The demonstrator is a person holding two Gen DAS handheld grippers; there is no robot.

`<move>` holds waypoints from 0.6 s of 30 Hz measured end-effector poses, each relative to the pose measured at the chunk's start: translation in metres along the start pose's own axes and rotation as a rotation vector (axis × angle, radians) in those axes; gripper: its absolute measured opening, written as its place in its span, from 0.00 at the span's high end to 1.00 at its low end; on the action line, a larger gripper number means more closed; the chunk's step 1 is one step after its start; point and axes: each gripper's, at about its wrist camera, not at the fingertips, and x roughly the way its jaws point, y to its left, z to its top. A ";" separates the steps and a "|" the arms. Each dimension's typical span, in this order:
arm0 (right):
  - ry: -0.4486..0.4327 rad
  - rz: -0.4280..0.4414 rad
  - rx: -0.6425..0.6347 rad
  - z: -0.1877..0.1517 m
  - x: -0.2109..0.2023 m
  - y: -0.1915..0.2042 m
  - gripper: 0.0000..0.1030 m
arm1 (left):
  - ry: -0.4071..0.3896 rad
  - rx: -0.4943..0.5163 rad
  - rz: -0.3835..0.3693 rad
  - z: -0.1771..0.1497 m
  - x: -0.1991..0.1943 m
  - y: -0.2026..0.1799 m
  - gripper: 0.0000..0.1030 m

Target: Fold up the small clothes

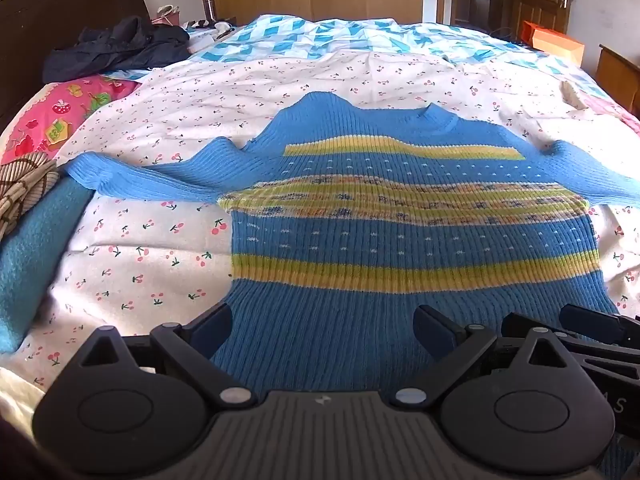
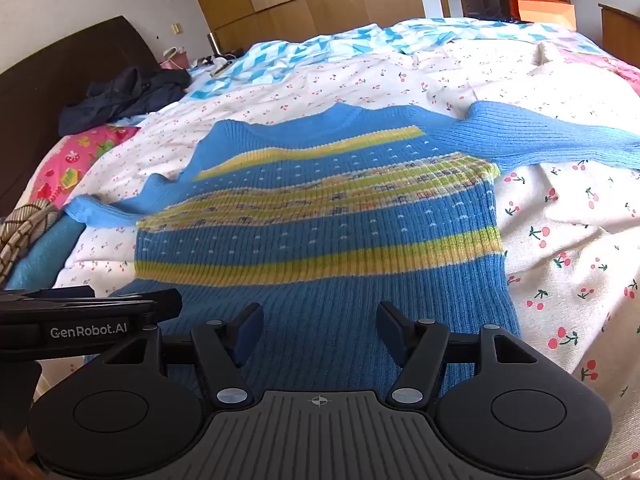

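Observation:
A small blue knit sweater (image 1: 400, 232) with yellow-green stripes lies flat and face up on the bed, sleeves spread to both sides, collar at the far end. It also shows in the right wrist view (image 2: 320, 232). My left gripper (image 1: 322, 326) is open and empty, just above the sweater's near hem, left half. My right gripper (image 2: 320, 326) is open and empty above the hem's right half. The right gripper shows in the left wrist view (image 1: 580, 328), and the left gripper in the right wrist view (image 2: 120, 304). They are side by side.
The bed has a white cherry-print sheet (image 1: 160, 264). A blue towel (image 1: 32, 256) and striped cloth (image 1: 24, 188) lie at the left edge. A dark garment (image 1: 116, 44) and pink pillow (image 1: 64, 112) lie by the headboard. An orange box (image 1: 556, 44) stands far right.

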 end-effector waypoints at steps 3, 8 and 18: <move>0.001 -0.001 0.000 0.000 0.000 0.000 0.38 | -0.007 0.011 0.004 -0.005 -0.001 -0.002 0.02; 0.004 -0.003 -0.002 0.000 0.002 0.000 0.38 | -0.002 0.005 0.001 -0.005 0.001 0.002 0.02; 0.003 -0.006 -0.005 -0.001 0.002 0.000 0.38 | -0.014 0.013 0.023 -0.004 -0.002 -0.002 0.02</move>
